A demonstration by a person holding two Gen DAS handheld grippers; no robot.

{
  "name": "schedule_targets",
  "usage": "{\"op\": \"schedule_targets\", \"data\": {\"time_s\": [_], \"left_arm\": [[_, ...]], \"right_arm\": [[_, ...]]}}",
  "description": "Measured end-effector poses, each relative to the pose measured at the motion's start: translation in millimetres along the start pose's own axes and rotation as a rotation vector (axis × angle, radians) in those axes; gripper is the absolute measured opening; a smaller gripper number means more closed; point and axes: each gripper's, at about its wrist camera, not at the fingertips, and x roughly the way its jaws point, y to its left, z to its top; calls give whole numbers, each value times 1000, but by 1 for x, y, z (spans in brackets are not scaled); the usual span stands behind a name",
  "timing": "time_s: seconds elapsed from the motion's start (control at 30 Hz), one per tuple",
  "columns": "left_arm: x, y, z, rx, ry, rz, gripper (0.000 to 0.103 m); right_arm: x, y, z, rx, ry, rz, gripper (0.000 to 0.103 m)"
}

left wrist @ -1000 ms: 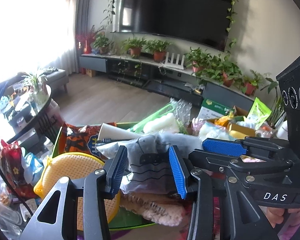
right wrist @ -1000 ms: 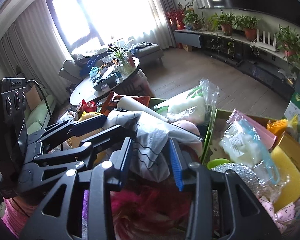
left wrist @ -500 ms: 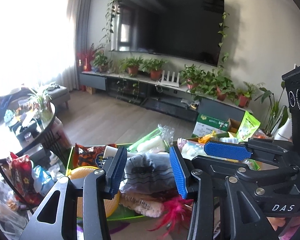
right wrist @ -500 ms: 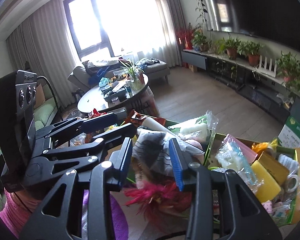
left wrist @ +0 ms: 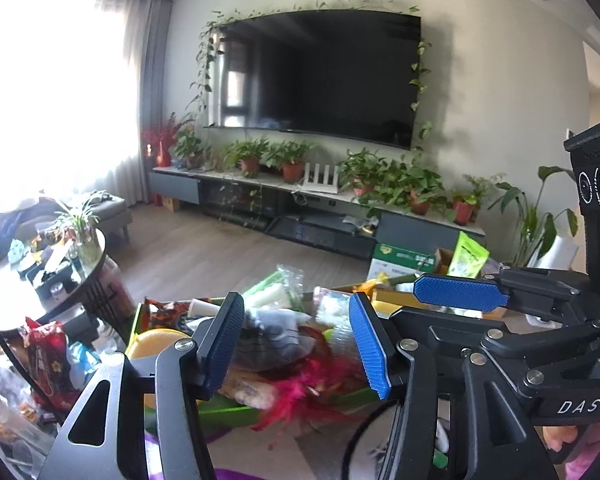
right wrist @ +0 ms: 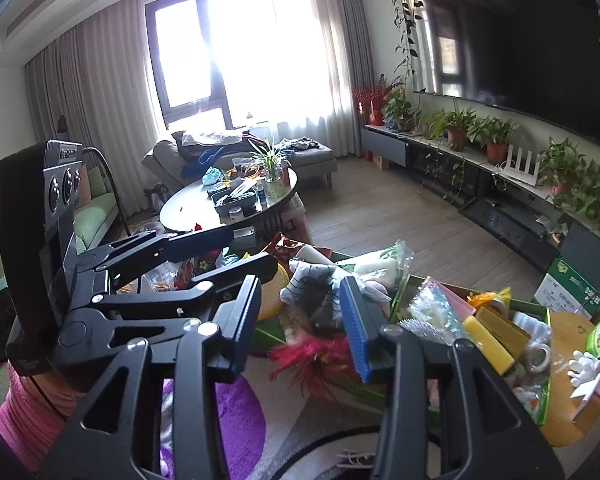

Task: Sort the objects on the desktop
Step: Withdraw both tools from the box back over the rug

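Observation:
A grey striped cloth [left wrist: 268, 334] lies crumpled on the pile in a green tray [left wrist: 236, 410], with a red feather [left wrist: 300, 388] in front of it. My left gripper [left wrist: 296, 344] hovers above and short of the tray, jaws opening, nothing between them. My right gripper [right wrist: 300, 324] hangs beside it over the same cloth [right wrist: 316, 292], jaws easing apart and empty. The two grippers stand side by side: the right one's blue pad [left wrist: 460, 292] shows at the right edge of the left wrist view.
The green tray also holds a yellow round pad [left wrist: 156, 344] and a bag of white rolls [left wrist: 272, 296]. A second tray [right wrist: 544, 412] with sponges and tape sits to the right, next to a round wooden board [right wrist: 572, 332]. A cluttered round coffee table [right wrist: 188, 204] stands left.
Both grippers have risen and pulled back from the tray. The striped cloth, earlier close between the jaws, now lies smaller and lower on the pile. The left jaws stand wider.

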Motion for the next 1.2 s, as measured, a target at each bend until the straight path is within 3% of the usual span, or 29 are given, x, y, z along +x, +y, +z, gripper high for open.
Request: {"op": "schedule_targets", "data": {"time_s": [0.67, 1.2], "left_arm": [[-42, -65, -17, 52, -22, -76, 55], [-53, -98, -55, 73, 46, -97, 55]], "right_arm": [[-76, -1, -35, 24, -43, -50, 41], [-102, -8, -84, 70, -12, -36, 41]]}}
